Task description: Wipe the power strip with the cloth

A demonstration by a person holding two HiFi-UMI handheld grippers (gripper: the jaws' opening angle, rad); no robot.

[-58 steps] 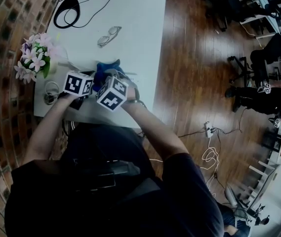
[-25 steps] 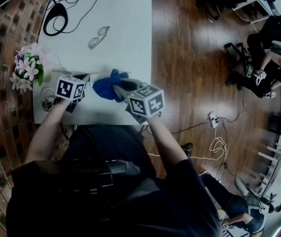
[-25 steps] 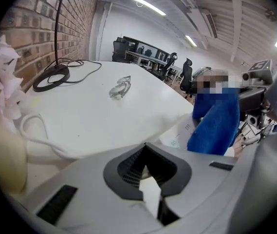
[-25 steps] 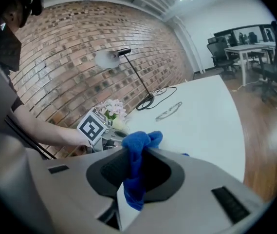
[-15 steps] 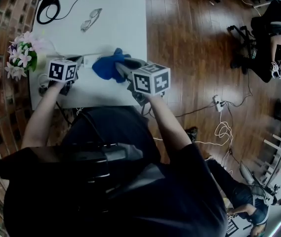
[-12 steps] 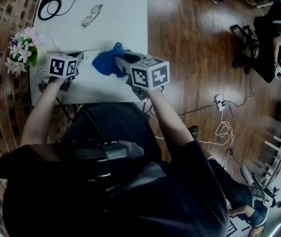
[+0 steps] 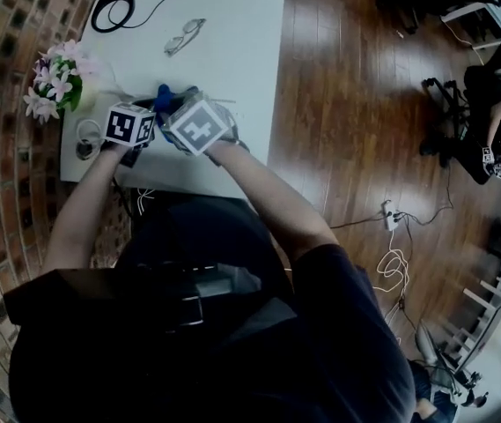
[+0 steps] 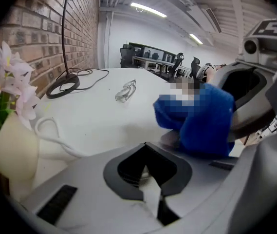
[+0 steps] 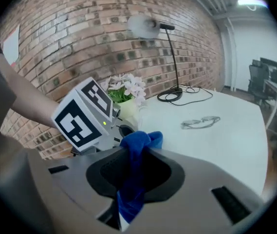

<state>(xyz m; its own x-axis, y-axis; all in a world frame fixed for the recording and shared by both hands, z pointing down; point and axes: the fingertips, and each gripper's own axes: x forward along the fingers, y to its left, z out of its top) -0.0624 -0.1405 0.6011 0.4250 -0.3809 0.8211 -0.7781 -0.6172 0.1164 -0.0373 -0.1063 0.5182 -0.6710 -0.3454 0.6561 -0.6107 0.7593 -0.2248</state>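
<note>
On the white table [image 7: 232,51], the right gripper [image 9: 131,172] pinches the cloth [image 9: 139,143] just beside the left gripper [image 8: 148,172], whose jaws are closed together; the power strip is hidden.

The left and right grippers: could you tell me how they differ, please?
The left gripper has shut jaws holding no cloth; the right gripper is clamped on the blue cloth. The left gripper sits nearer the flowers than the right gripper. Both angle down over the white table.
</note>
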